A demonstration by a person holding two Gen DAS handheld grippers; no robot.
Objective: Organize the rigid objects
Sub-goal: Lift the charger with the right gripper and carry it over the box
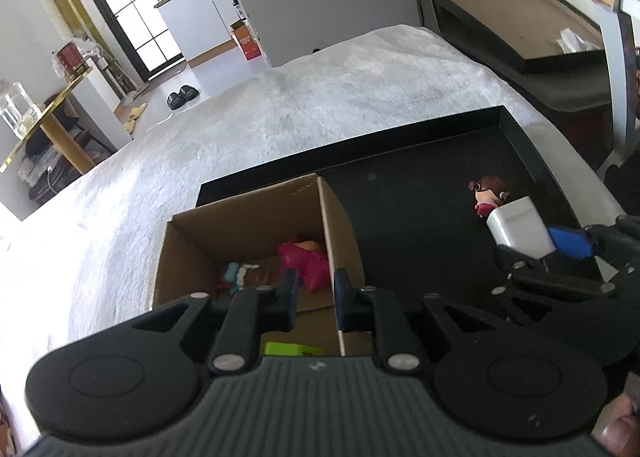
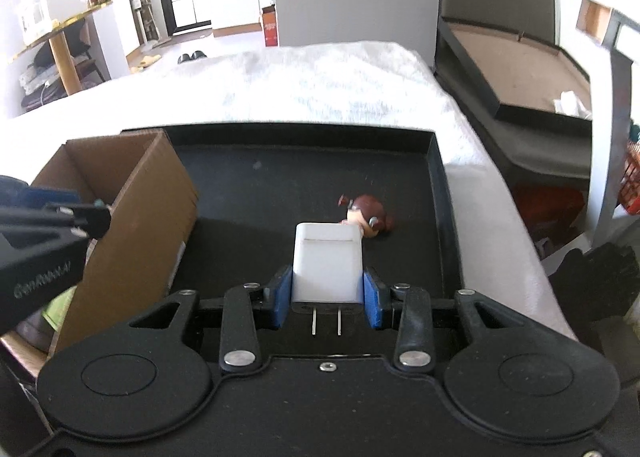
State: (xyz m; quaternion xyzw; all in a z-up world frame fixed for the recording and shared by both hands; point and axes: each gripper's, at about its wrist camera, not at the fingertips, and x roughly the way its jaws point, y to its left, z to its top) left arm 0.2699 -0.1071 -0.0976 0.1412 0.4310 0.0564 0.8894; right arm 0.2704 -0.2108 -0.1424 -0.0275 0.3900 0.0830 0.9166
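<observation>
Fingers (image 2: 280, 297) clamp white charger (image 2: 326, 261) lengthwise, prongs pointing back toward camera.

Blurred lettering, perhaps "GenROBOT", marks the left gripper (image 2: 94, 217).

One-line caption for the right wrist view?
Right tool grips a white charger above the black tray, doll figurine lying behind it, cardboard box at left.

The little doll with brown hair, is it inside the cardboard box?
No, the doll lies on the black tray, outside the cardboard box.
</observation>
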